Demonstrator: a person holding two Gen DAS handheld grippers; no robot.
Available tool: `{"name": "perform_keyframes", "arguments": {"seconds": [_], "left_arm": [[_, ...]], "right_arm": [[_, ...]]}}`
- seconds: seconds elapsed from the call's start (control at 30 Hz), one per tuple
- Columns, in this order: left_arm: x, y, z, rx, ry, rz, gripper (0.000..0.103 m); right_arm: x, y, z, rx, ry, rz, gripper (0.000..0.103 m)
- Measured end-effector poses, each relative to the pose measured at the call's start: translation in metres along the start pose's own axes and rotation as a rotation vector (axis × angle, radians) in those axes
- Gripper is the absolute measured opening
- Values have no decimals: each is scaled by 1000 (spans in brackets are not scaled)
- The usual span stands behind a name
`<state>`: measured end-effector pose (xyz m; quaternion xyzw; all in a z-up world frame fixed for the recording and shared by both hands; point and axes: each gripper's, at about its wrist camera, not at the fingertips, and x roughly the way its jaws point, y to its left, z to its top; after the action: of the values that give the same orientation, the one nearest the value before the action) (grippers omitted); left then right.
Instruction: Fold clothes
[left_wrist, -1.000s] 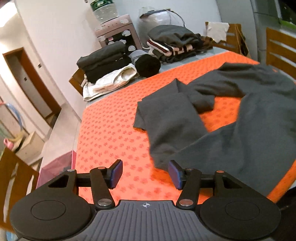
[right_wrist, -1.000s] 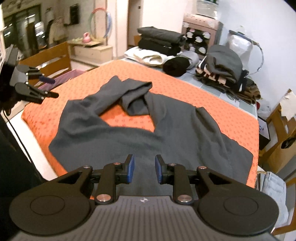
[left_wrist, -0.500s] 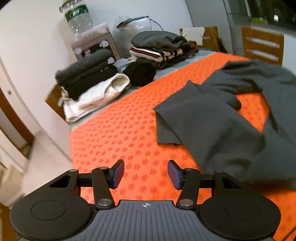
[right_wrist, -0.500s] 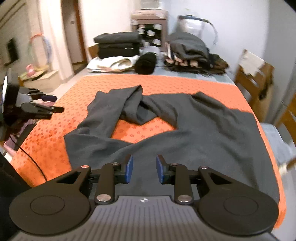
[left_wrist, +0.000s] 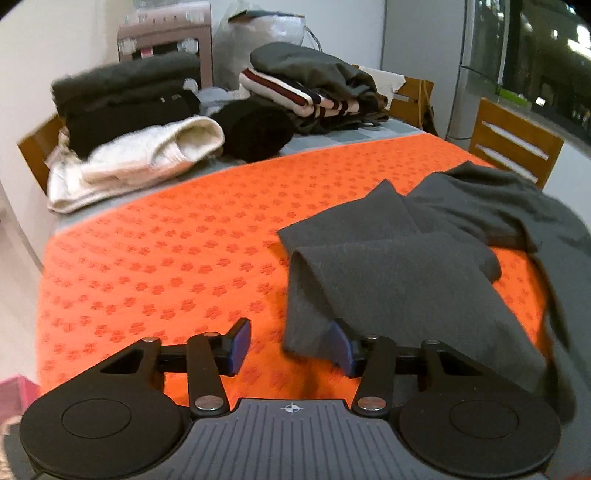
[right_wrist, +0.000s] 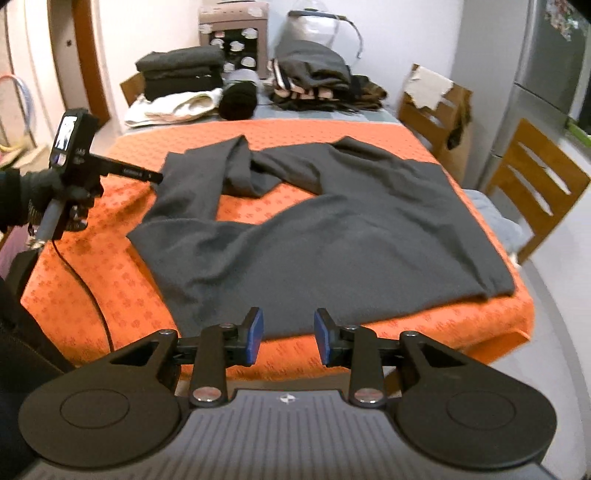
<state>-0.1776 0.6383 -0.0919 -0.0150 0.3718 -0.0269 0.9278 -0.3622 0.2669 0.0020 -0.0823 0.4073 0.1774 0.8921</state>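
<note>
Left wrist view showed my left gripper low over the orange mat that covered the table. Its jaws had just been closing, yet they stood apart: the left pad was clear of everything, and the cuff end of a dark grey sleeve lay over the right pad. I could not tell whether that pad pressed the cloth, and nothing was pinched between the two.

The sleeve belonged to a dark grey sweater, spread across the middle of the mat, its body running to the mat's right edge and its hem near the front edge. The sleeve on the left side of the right wrist view doubled back on itself toward the collar, leaving a patch of orange between sleeve and body.

In the right wrist view my right gripper hung at the front edge of the table, just short of the hem. Its jaws had just been opening and held nothing. The same view caught the left gripper from the side at the mat's left edge, carried by a gloved hand.

Along the far edge of the table lay stacks of folded clothes, a cream garment, a black bundle and a striped pile. Wooden chairs stood past the right edge.
</note>
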Motion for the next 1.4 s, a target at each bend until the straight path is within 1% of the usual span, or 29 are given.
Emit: {"name": "perform_keyframes", "arguments": {"seconds": [0.07,0.13,0.2,0.23,0.33,0.4,0.53,0.6,0.63,0.67,0.8,0.87,0.97,1.03,1.1,1.17,1.2,1.23,1.27,1.3,1.37,1.4], "left_arm": [[7,2,1,-25,6,-23,37],[12,2,1,-47,10,-51,18],[10,-1,-1,-61,0,-69,7],[7,-2,-1,-64,-9,-67,6],[-10,-1,-2,-73,-36,-60,6],[-27,2,-2,-79,-53,-58,6],[-65,8,-3,-55,-86,-43,6],[-84,12,-5,-43,-96,-20,6],[-93,14,-6,-37,-103,-2,6],[-101,16,-8,-33,-107,15,6],[-132,22,-17,-18,-123,64,6],[-145,24,-23,8,-130,90,6],[-164,26,-32,35,-136,127,6],[-175,29,-37,28,-138,148,6],[-186,32,-42,13,-144,172,6],[-195,36,-46,-7,-146,196,6],[-199,37,-48,-18,-144,206,6],[-202,38,-50,-24,-141,216,6],[-206,39,-53,-29,-137,225,6],[-211,39,-56,-31,-131,235,6],[-221,41,-63,-36,-104,245,6],[-228,44,-66,-41,-76,238,6]], "right_arm": [[-6,1,-4,6,5,-20,35],[-9,1,-5,11,6,-38,35],[-12,0,-5,16,5,-54,35],[-14,0,-4,17,2,-58,36],[-13,2,0,8,-4,-53,36],[-8,5,5,-11,-7,-27,36],[11,20,23,-107,-5,74,36],[24,32,34,-184,-2,144,39],[32,40,41,-230,3,183,42],[39,48,47,-275,6,215,43],[71,86,74,-477,15,352,43],[89,106,82,-585,16,404,43],[116,136,89,-758,26,445,43],[132,152,91,-876,32,465,43],[143,165,89,-1009,29,463,43],[149,170,86,-1110,41,492,42],[152,173,86,-1155,48,505,36],[153,175,88,-1178,62,522,20],[152,175,91,-1183,68,535,13],[150,174,95,-1183,72,549,8],[138,163,107,-1142,71,591,6],[131,157,113,-1116,72,616,6]]}}
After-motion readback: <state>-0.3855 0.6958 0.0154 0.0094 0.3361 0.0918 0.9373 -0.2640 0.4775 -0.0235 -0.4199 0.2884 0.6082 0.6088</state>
